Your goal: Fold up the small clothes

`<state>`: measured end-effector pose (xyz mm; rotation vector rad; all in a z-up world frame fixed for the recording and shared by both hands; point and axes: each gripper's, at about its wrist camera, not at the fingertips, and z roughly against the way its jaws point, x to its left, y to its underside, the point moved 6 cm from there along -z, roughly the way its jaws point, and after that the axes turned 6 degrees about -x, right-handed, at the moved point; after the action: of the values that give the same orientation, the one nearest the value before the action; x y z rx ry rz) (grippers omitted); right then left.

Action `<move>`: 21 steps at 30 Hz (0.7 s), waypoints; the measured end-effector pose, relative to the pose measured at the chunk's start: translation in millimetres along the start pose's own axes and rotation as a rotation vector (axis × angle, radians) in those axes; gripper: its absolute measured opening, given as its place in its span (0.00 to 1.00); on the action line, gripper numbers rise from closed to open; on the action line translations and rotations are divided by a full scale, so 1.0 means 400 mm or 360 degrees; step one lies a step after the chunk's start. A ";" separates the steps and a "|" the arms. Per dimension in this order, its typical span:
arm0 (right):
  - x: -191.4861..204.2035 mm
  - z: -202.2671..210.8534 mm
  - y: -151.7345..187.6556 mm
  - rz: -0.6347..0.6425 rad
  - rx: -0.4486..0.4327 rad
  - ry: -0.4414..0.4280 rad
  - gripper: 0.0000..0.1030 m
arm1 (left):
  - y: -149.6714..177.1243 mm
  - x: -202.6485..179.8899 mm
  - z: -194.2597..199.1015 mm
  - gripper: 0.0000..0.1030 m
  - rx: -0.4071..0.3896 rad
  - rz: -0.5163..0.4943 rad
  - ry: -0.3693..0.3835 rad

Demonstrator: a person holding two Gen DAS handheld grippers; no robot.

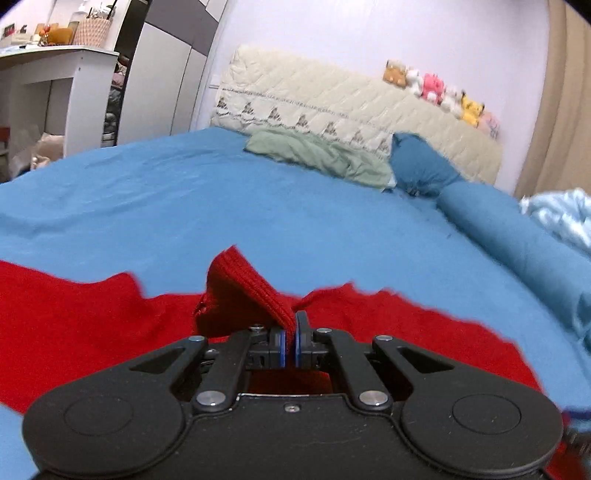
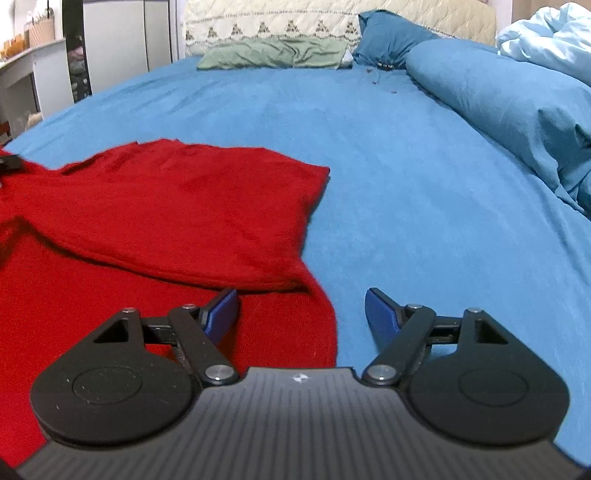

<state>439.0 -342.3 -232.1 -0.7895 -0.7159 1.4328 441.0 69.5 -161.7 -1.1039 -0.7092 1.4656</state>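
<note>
One red knit garment (image 2: 177, 221) lies spread on a bed w/ blue sheet (image 2: 388, 166), toward the bed's near-left part. Its right edge runs down just beside the right gripper (image 2: 301, 314); from there the sheet stretches bare to the right as far as a rolled blue duvet (image 2: 498, 107), and bare ahead up to a green cloth (image 2: 273, 53) at the quilted headboard (image 2: 280, 22). Garment's far edge is uneven, w/ one flap folded over the body, its corner at upper right.

Left gripper (image 1: 291, 338): jaws closed tight on a ribbed edge of the red knit garment (image 1: 92, 317), which stands up in a raised fold above the blue pads; rest of the cloth lies flat on both sides of it. Right gripper: jaws wide apart, holding nothing, left pad over the red cloth, right pad over bare sheet; contact w/ cloth can't be told.

Counted: 1 red garment, 1 green cloth, 1 dark blue pillow (image 1: 421, 166), 1 pale blue bundle (image 2: 554, 37) at far right, approx. 6 plush toys (image 1: 439, 92) in a row atop the headboard. White shelving (image 1: 48, 96) stands left of the bed.
</note>
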 end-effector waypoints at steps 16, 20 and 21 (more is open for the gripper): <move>0.163 -0.012 -0.130 -0.0006 -0.0069 -0.0305 0.92 | 0.028 0.013 0.066 0.66 0.0119 -0.0107 -0.0020; 0.174 -0.104 -0.092 -0.0027 0.0043 -0.0238 0.92 | 0.020 0.010 -0.011 0.66 0.0147 -0.0131 -0.0014; 0.163 -0.114 -0.074 -0.0017 0.0069 -0.0213 0.92 | 0.022 0.014 -0.030 0.67 0.0179 -0.0127 0.0025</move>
<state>494.7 -278.6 -236.1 -0.6600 -0.7871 1.4965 448.5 71.4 -175.4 -0.9893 -0.6445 1.4103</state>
